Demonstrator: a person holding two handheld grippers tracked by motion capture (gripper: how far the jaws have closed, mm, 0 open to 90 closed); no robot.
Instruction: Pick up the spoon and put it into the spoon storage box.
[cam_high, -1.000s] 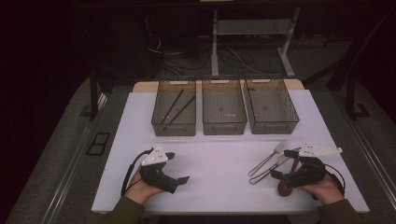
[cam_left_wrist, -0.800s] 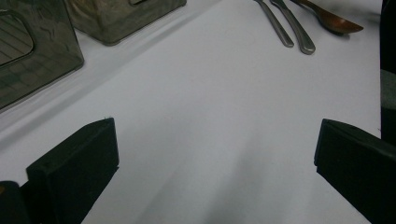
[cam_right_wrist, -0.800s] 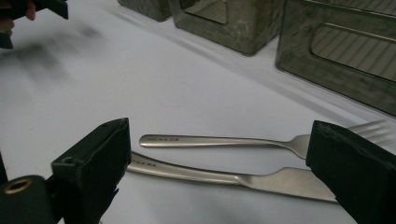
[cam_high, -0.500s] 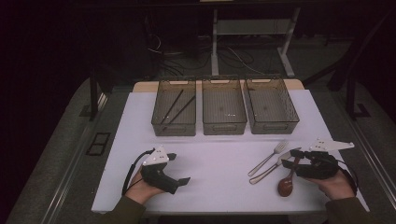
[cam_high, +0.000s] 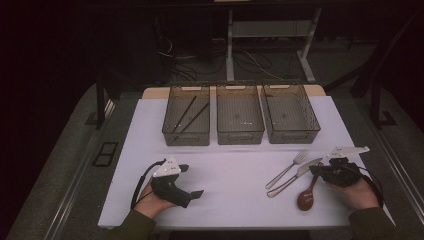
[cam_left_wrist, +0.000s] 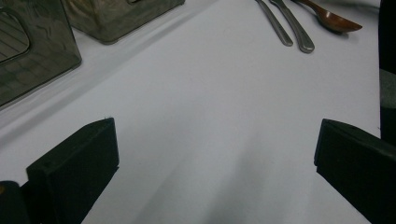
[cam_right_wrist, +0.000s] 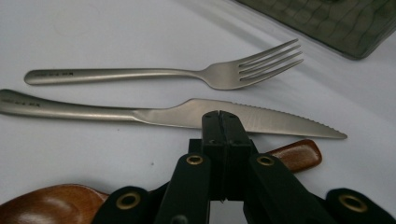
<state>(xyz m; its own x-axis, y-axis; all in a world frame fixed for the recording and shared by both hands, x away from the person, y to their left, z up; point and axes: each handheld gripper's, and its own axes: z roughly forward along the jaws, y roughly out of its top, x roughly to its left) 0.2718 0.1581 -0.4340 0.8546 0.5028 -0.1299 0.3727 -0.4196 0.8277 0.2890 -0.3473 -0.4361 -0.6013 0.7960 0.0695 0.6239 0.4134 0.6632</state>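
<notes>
The right gripper (cam_right_wrist: 219, 116) was at the pick-up step. Its fingers had just been closing and met pad to pad over the wooden spoon (cam_right_wrist: 299, 154), apparently gripping nothing. The spoon lay on the worktop (cam_high: 235, 170) beside the knife (cam_right_wrist: 233, 116). Next, the fingers probably needed to reopen and straddle the handle. The left gripper (cam_high: 191, 180) rested with its fingers wide and empty.

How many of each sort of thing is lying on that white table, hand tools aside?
Bins: 3
Black sticks in the left bin: 2
Fork: 1
Knife: 1
Wooden spoon: 1
Total: 8

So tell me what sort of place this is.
Probably a lab or recording workspace, not a kitchen: a white table with three bins, cutlery laid out, and cables trailing on the floor behind near a desk frame.
</notes>
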